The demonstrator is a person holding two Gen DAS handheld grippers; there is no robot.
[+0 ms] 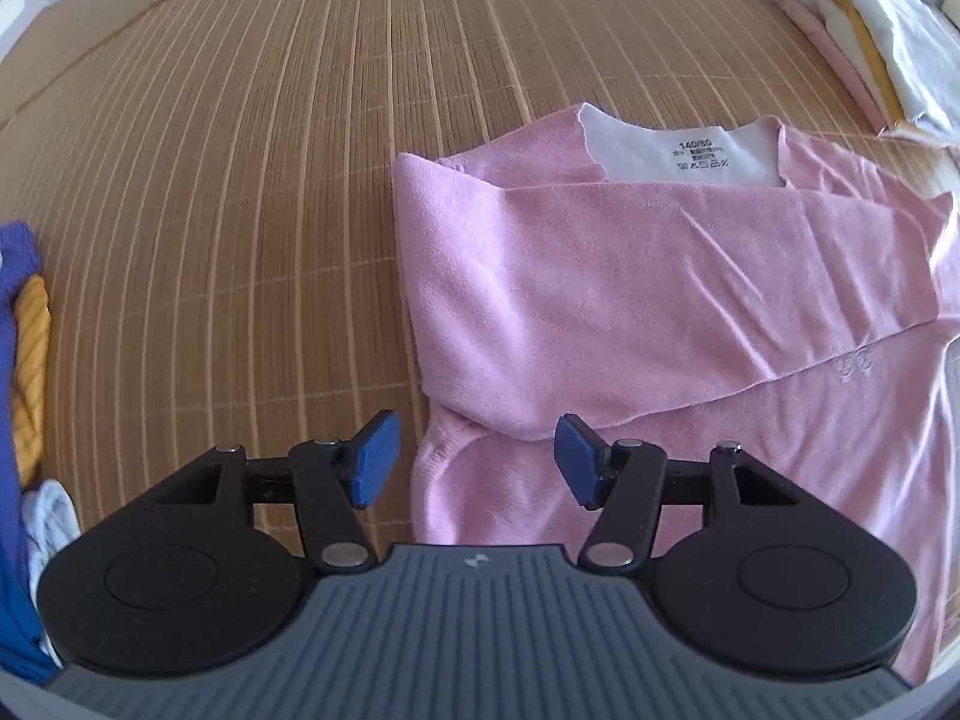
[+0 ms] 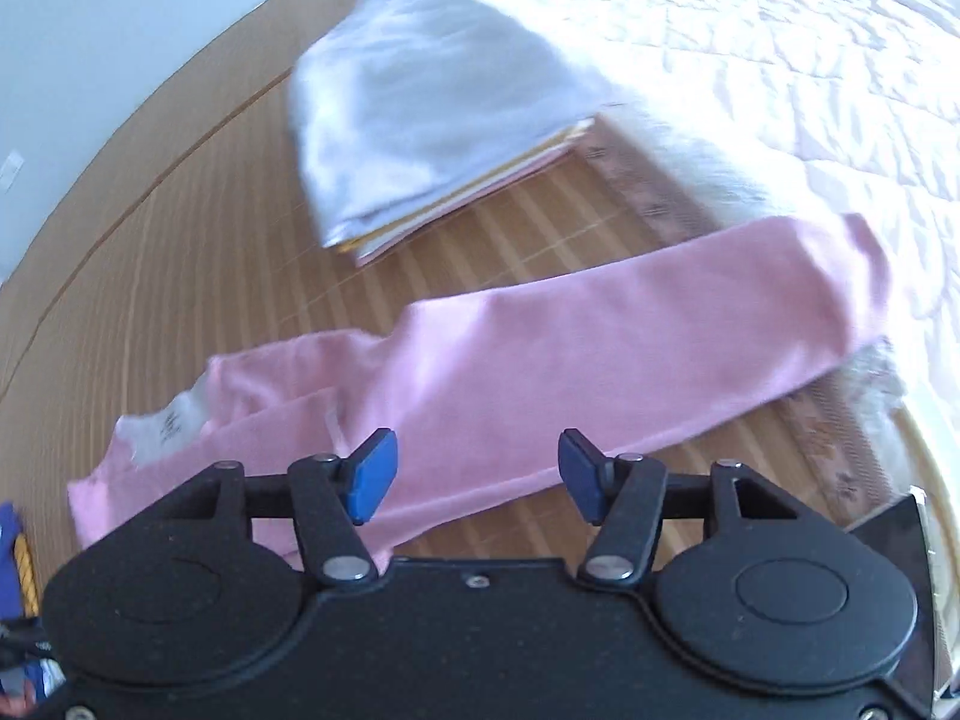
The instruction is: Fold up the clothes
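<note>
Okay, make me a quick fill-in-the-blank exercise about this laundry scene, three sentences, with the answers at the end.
1. The garment being folded is ____ in colour.
2. The left gripper and the right gripper both have their jaws ____, holding nothing.
3. The top item of the folded stack is ____.

Missing words: pink; open; white

The left gripper [image 1: 474, 459] has a grey, ribbed body with a small pale logo just behind the jaws. Two black round housings flank it, each with a raised disc. From them black linkage arms reach forward, pinned by silver rivets — four on each side. The fingers [image 1: 375, 459] end in flat blue rectangular pads.

The right gripper [image 2: 477, 468] matches it in linkage, rivets and blue pads [image 2: 372, 474], but its body behind the jaws is plain black — one small screw sits at its front edge.
</note>
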